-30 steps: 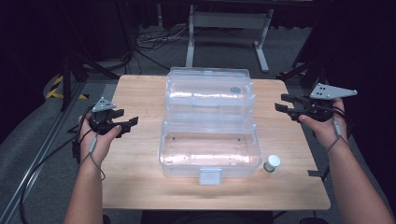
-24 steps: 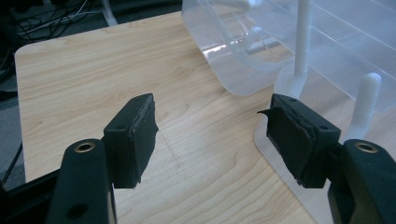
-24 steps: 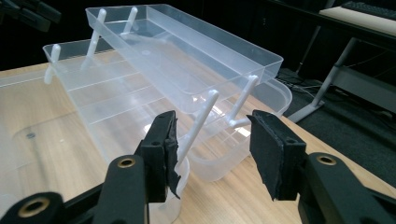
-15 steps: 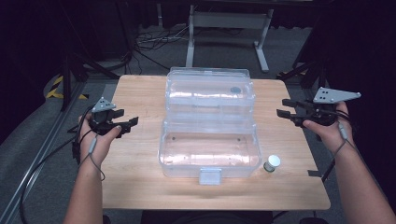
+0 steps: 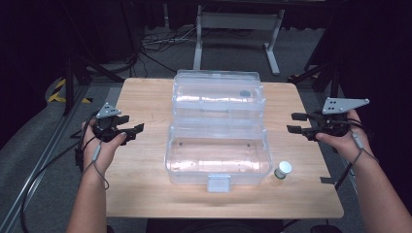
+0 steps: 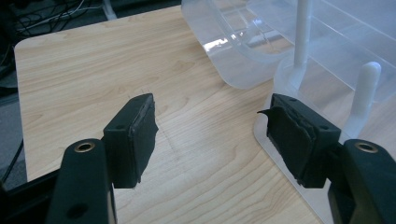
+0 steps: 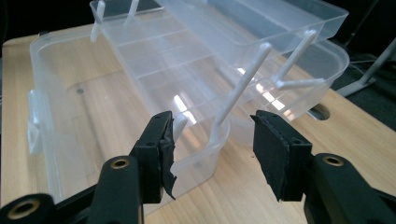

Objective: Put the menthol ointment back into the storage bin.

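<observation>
High view, clear toolbox (image 5: 217, 160) (open) — lengthwise left-right

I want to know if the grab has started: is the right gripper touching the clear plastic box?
Apart. In the high view the right gripper hangs open off the side of the clear plastic box, with bare table between them.

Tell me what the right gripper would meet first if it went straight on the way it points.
Probably the clear plastic box: the right gripper, jaws just opening and empty, faces the white hinge arm at its near end.
</observation>
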`<state>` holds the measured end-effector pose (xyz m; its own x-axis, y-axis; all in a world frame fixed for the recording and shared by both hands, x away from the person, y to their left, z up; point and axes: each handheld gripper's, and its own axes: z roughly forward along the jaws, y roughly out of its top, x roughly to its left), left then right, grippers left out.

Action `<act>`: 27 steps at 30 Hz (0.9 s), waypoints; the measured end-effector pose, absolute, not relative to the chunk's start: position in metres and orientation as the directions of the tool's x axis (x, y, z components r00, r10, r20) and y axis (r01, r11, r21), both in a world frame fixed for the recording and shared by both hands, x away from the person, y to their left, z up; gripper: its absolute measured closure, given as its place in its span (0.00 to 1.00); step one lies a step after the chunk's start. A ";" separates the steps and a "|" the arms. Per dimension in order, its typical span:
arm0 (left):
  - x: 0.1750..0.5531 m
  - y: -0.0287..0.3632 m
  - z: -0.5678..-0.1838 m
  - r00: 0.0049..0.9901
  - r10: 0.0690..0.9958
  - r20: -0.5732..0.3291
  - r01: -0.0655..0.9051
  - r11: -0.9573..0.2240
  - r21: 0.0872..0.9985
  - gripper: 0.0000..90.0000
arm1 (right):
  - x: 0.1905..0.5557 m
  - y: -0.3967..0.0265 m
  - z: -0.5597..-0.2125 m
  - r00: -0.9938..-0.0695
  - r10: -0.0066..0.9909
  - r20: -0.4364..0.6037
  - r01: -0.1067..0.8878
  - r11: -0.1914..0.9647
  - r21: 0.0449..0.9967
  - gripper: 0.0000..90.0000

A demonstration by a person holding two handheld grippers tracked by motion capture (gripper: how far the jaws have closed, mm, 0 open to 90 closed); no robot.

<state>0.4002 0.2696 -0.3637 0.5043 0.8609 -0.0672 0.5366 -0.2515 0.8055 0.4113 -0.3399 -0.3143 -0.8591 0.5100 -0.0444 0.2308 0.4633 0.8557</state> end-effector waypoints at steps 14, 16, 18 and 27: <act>0.400 0.269 -0.364 0.508 0.859 -0.071 0.540 -0.253 0.803 0.37 | 0.408 -0.331 -0.325 -0.898 0.440 -0.027 0.263 0.583 0.769 0.52; 0.400 0.269 -0.364 0.509 0.858 -0.070 0.540 -0.255 0.802 0.37 | 0.408 -0.330 -0.327 -0.900 0.435 -0.019 0.271 0.594 0.758 0.52; 0.400 0.270 -0.364 0.510 0.857 -0.066 0.538 -0.258 0.803 0.37 | 0.408 -0.329 -0.328 -0.903 0.430 -0.017 0.276 0.609 0.743 0.52; 0.401 0.269 -0.364 0.515 0.854 -0.070 0.542 -0.262 0.799 0.37 | 0.407 -0.324 -0.336 -0.917 0.398 0.005 0.297 0.675 0.676 0.52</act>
